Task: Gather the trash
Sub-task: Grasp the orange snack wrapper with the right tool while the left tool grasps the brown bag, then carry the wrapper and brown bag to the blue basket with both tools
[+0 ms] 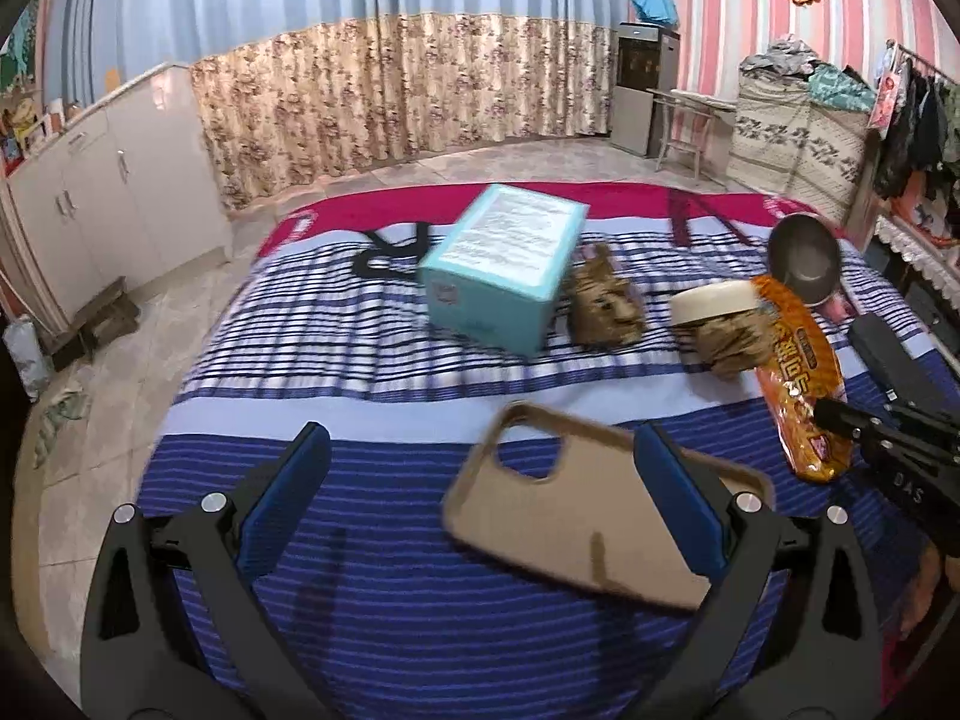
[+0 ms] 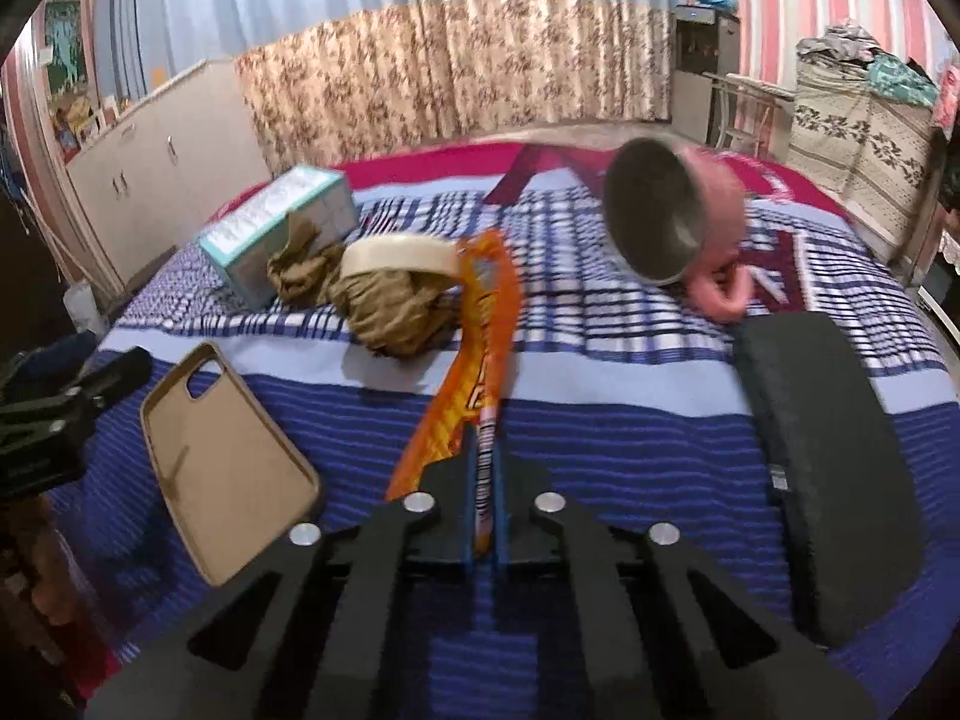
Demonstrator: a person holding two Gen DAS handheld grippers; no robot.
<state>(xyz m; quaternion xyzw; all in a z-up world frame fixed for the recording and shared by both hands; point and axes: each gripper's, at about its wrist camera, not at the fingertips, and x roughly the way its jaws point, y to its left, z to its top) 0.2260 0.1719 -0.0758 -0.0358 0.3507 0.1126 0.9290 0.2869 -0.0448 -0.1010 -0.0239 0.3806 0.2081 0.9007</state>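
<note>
Your right gripper (image 2: 487, 450) is clamped on the orange snack wrapper (image 2: 480, 348), its print too blurred to read, long axis running away from you, while your left gripper (image 1: 480, 456) stands spread

Orange snack wrapper (image 2: 480, 324) with yellow print; tan phone case (image 1: 600, 516); teal box (image 1: 510, 264); pink mug (image 2: 690, 222), grey inside; brown crumpled paper (image 2: 390, 312); blue-and-white striped, checked bedcover (image 1: 360, 360), red far end; black pad (image 2: 840, 468).

The right gripper (image 1: 831, 414) body reads "DAS"; the bedspread (image 1: 384, 360) shows a large black "R".
</note>
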